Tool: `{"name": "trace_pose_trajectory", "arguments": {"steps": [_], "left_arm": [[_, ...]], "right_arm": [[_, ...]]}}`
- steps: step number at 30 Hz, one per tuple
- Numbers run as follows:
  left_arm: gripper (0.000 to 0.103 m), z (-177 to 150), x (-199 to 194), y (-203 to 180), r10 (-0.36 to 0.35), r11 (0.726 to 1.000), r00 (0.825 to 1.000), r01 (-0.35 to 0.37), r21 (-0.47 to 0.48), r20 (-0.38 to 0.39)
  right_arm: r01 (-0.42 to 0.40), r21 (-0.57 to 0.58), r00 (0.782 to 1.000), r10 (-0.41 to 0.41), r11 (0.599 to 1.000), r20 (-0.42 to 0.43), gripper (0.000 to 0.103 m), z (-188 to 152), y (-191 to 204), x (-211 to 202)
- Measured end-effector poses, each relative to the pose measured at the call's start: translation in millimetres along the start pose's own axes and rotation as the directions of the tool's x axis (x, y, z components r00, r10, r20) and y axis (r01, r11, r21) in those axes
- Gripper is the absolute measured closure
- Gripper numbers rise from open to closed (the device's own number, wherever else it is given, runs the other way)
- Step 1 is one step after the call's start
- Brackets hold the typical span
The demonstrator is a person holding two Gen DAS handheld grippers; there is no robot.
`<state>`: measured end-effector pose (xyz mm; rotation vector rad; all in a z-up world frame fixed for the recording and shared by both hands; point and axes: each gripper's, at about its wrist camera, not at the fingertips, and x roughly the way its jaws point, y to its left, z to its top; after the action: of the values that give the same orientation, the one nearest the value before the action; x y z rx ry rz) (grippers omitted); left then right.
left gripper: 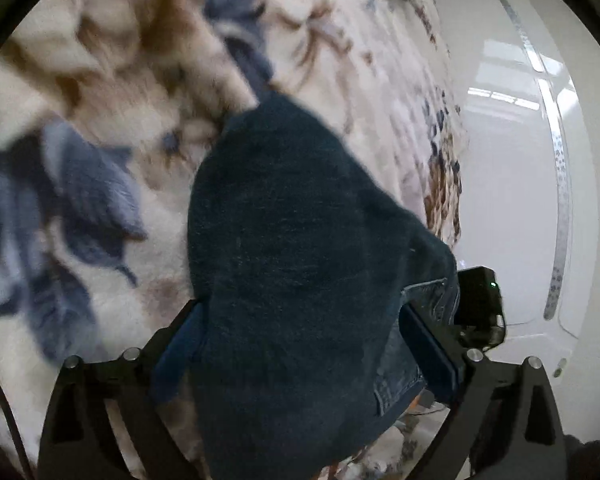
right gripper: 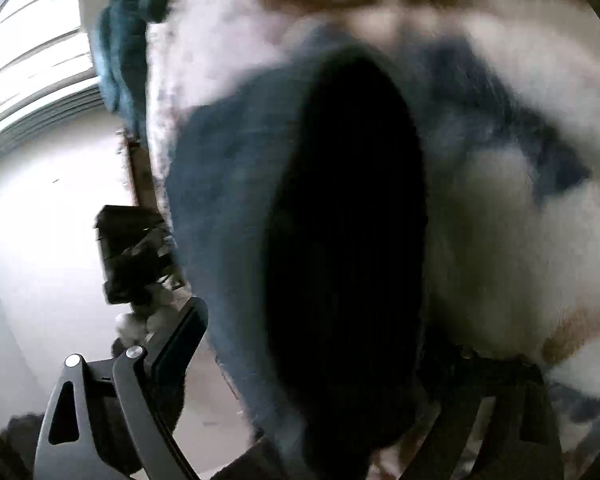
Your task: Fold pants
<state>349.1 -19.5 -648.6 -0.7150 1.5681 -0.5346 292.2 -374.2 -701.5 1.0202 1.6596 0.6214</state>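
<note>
Dark blue pants (left gripper: 292,264) hang bunched between the fingers of my left gripper (left gripper: 300,336), which is shut on them above a fuzzy floral blanket (left gripper: 112,92). A denim-stitched edge (left gripper: 428,292) shows by the right finger. In the right wrist view the pants (right gripper: 340,240) fill the middle, very close and blurred, with a dark fold at the centre. My right gripper (right gripper: 316,360) is shut on the pants; its left finger (right gripper: 180,344) shows and the right one is mostly hidden by cloth.
The blanket's edge (left gripper: 448,184) drops to a white glossy floor (left gripper: 512,184) on the right. A black device (left gripper: 480,300) sits beside the left gripper. A teal cloth (right gripper: 120,52), a window (right gripper: 32,40) and a dark box (right gripper: 132,252) lie left in the right view.
</note>
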Motion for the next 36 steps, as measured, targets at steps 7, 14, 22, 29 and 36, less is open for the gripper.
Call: {"name": "trace_pose_trajectory", "arguments": {"steps": [7, 14, 22, 29, 36], "left_arm": [[0.004, 6, 11, -14, -0.010, 0.998, 0.999, 0.012, 0.058, -0.036], [0.004, 1, -8, -24, -0.032, 0.995, 0.999, 0.032, 0.096, -0.004], [0.004, 5, -35, -57, -0.046, 0.985, 0.999, 0.044, 0.169, 0.009], [0.004, 33, -72, -96, -0.063, 0.971, 0.997, 0.054, 0.233, 0.034], [0.004, 107, -130, -143, -0.074, 0.968, 0.988, 0.038, 0.247, 0.138]], "right_arm": [[-0.010, -0.163, 0.999, 0.004, 0.987, -0.040, 0.011, 13, 41, 26], [0.056, -0.107, 0.998, -0.051, 0.993, 0.047, 0.046, 17, 44, 25], [0.063, -0.087, 0.989, -0.050, 0.994, 0.139, 0.053, 4, 73, 23], [0.044, -0.115, 0.972, -0.016, 0.992, 0.233, 0.054, -11, 124, -11], [0.037, -0.216, 0.967, 0.020, 0.976, 0.255, 0.054, 67, 204, -48]]}}
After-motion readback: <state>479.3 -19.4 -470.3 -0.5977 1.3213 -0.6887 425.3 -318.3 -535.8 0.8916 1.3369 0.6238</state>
